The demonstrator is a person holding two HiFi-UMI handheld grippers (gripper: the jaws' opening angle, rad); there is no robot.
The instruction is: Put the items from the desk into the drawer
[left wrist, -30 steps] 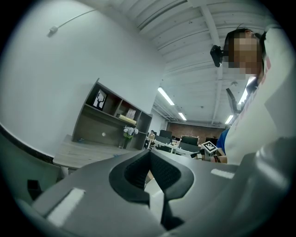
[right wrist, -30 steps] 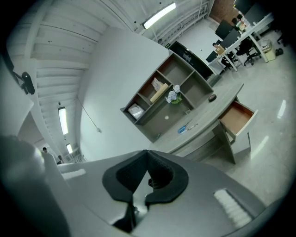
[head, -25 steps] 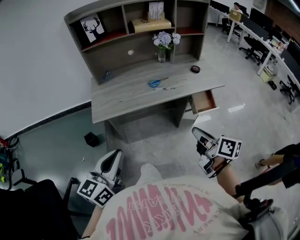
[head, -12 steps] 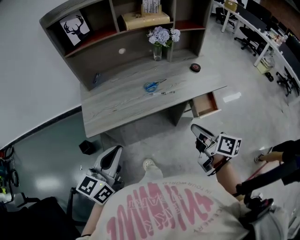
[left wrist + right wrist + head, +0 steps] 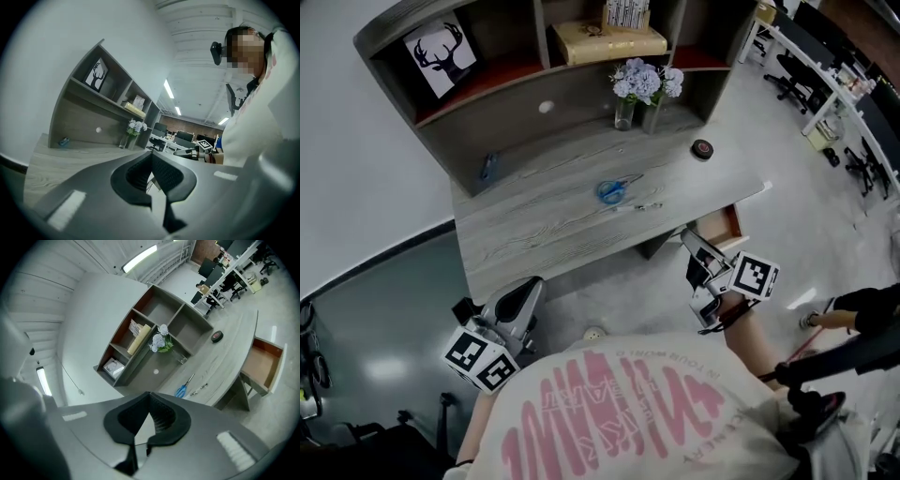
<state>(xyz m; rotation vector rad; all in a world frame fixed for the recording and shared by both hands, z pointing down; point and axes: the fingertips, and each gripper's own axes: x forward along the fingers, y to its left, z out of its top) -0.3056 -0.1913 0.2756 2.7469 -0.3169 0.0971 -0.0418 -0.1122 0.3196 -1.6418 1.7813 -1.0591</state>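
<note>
On the grey desk (image 5: 534, 234) lie blue-handled scissors (image 5: 614, 190), a thin pen (image 5: 637, 207) just in front of them, a black round item (image 5: 702, 148) at the right and a small blue item (image 5: 488, 167) at the back left. The drawer (image 5: 729, 223) stands pulled out under the desk's right end, partly hidden by my right gripper (image 5: 691, 242). That gripper is shut and empty, short of the desk's front edge. My left gripper (image 5: 528, 289) is shut and empty too, below the front edge at the left. The right gripper view shows the scissors (image 5: 182, 390), pen (image 5: 200, 389) and drawer (image 5: 262, 363).
A hutch (image 5: 534, 56) with shelves stands at the desk's back, holding a deer picture (image 5: 439, 56), a box and books. A glass vase of flowers (image 5: 645, 86) stands on the desktop. A small black box sits on the floor at the left. Office desks and chairs fill the far right.
The view has closed in on the desk, which now looks larger and nearer. Both grippers have come forward to just short of its front edge, still shut and empty.
</note>
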